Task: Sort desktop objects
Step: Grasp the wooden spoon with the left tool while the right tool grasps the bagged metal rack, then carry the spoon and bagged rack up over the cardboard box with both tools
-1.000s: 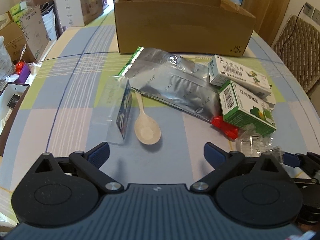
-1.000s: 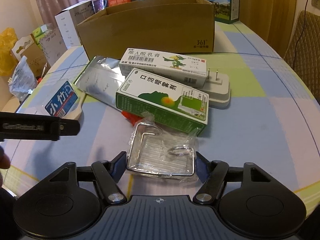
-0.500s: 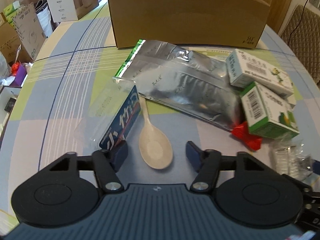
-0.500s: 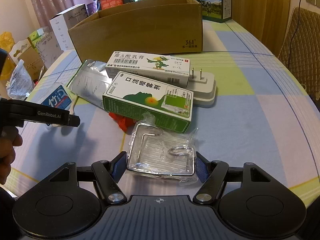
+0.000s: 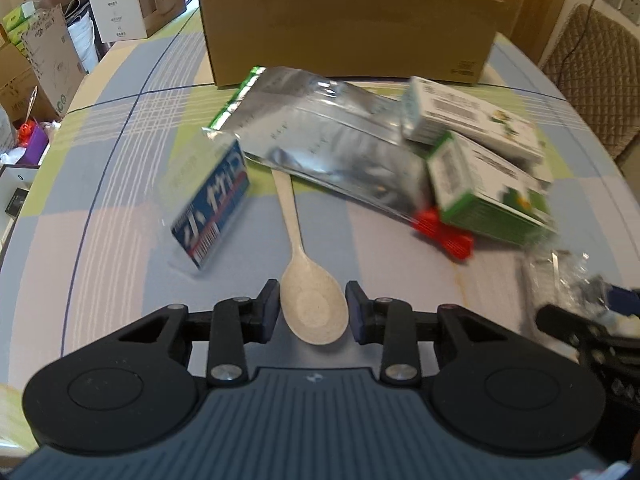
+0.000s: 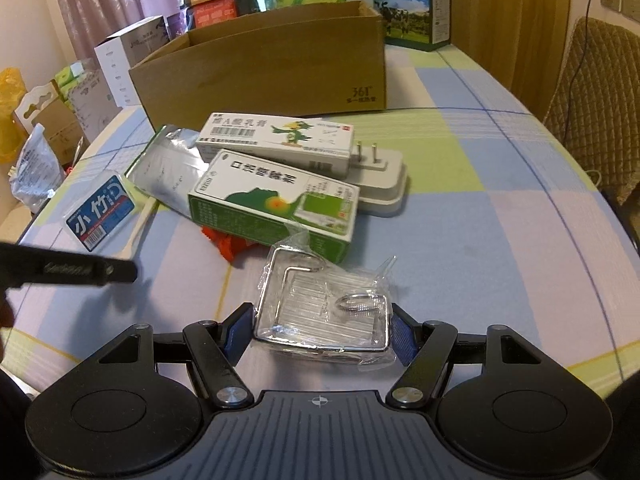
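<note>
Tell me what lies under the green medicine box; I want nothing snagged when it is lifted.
Under the green medicine box a red wrapper sticks out at its near-left edge, and the silver foil pouch runs beneath its left end. How far either reaches underneath is hidden.

A pastel checked tablecloth (image 6: 500, 216) of blue, green and lilac carries a cream plastic spoon (image 5: 310, 304), a silver foil pouch (image 5: 320, 140), a green-and-white carton (image 6: 276, 208) and a brown cardboard box (image 6: 272, 72).
</note>
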A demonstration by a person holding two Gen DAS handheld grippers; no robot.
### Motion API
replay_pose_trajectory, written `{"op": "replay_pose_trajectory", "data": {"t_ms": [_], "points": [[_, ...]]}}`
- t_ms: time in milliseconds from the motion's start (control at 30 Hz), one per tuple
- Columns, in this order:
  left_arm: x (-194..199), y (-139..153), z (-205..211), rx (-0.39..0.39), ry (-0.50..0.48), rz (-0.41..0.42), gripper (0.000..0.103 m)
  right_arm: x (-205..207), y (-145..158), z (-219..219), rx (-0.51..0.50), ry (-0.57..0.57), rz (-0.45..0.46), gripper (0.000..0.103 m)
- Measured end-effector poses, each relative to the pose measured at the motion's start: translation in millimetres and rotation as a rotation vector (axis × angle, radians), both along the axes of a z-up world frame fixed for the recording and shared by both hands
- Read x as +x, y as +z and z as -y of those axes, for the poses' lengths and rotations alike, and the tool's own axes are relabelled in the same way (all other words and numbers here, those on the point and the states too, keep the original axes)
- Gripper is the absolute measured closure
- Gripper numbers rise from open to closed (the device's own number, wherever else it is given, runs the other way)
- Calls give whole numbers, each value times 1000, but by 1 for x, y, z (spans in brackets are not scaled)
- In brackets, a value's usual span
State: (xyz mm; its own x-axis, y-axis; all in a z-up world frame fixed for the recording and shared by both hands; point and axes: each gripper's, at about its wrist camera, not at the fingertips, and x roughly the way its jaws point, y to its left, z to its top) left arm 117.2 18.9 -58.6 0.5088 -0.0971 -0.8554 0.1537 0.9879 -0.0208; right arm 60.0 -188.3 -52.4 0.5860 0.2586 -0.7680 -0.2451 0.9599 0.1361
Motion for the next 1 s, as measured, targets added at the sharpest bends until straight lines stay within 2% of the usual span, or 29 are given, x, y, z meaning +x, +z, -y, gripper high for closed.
{"op": "replay_pose_trajectory", "data": {"t_ms": [467,700,1000], "points": [[-69,26,16,-41,-9,17,75,-21,19,19,16,-2,40,37],[-81,42,18,-40,-8,72,75,-26,31,20,20,4,80,37],[-79,66,23,-46,-15,150,75,-24,49,20,25,9,138,37]]}}
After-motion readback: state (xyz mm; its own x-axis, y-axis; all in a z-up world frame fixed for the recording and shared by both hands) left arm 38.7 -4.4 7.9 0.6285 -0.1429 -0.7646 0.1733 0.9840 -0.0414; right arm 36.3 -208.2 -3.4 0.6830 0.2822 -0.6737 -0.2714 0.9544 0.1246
